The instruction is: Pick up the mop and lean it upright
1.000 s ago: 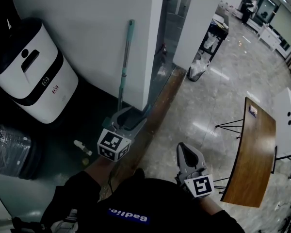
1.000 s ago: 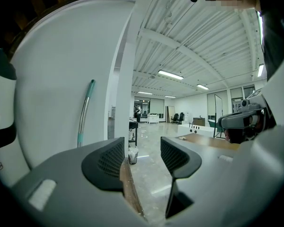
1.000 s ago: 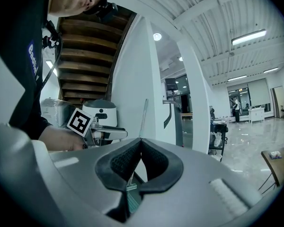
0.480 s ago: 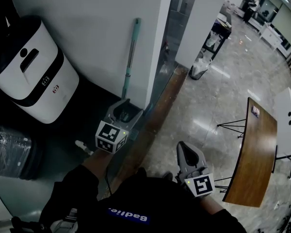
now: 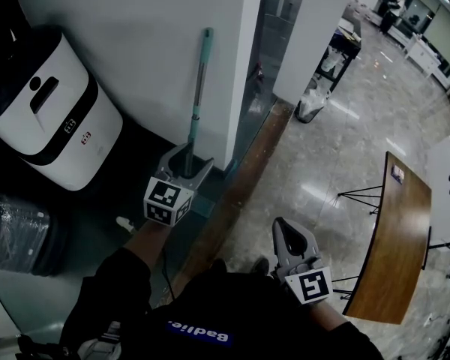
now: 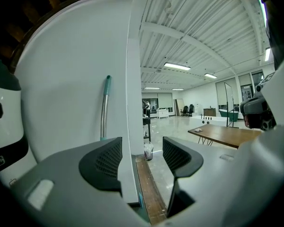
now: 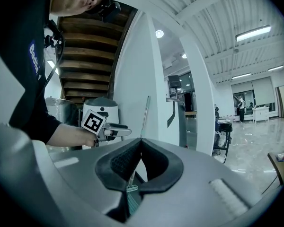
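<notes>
Teal mop [image 5: 199, 88] upright against white wall [image 5: 146, 43]

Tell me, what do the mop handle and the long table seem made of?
Mop handle: likely metal tube, silvery sheen, with a teal, probably plastic, tip. Table: brown top that looks like wood, fairly matte; thin dark legs, perhaps metal.

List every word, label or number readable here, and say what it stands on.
"Badlie": white print on the person's dark shirt, upside down, last letters unsure.
Small marks on the white appliance: too small to read.
Card on the wooden table: too blurred to read.
</notes>
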`<state>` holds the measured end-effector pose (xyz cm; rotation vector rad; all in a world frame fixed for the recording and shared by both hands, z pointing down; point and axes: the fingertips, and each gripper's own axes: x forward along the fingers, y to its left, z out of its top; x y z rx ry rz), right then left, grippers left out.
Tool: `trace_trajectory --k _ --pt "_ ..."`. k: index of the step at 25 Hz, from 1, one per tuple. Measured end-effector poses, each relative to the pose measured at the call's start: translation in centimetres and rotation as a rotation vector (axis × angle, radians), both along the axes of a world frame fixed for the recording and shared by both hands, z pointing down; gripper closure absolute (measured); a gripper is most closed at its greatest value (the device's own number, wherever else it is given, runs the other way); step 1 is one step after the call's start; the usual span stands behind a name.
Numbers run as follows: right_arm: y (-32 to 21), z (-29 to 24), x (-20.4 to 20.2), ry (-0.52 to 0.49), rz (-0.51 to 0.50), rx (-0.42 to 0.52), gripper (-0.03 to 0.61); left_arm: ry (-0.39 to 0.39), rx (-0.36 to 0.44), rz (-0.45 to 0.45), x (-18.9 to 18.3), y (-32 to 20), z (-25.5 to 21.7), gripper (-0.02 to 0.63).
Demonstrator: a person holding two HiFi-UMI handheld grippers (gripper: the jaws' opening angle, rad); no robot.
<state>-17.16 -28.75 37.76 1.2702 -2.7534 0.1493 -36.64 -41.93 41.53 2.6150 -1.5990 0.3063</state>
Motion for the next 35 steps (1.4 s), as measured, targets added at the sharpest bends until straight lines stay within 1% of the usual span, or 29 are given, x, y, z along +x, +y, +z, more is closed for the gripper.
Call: trace_trajectory --k 13,19,26,31,35 --pt "-2.0 0.0 2.3 -0.005 0.004 -0.011 0.571 -0.065 -0.015 -0.088 -2.3 -5.2 0.7 0.333" --pt "-2.2 0.3 3.1 0.01 0.024 -0.018 0.57 -0.086 -0.042 -0.119 -3.7 -7.0 2.4 0.33" --pt "-2.3 0.3 3.4 0.035 0.051 -0.015 0.566 -0.131 -0.055 -0.133 -5.1 -9.5 4.0 0.325" --pt "-2.7 0.6 3.9 0.028 0.074 -0.029 0.566 -0.149 -0.059 -0.131 -5.5 -11.3 4.5 0.325" --pt "-3.2 0.2 3.4 0.022 0.075 -0.016 0.566 -0.155 -0.063 -0.129 -5.6 -12.5 4.6 0.327"
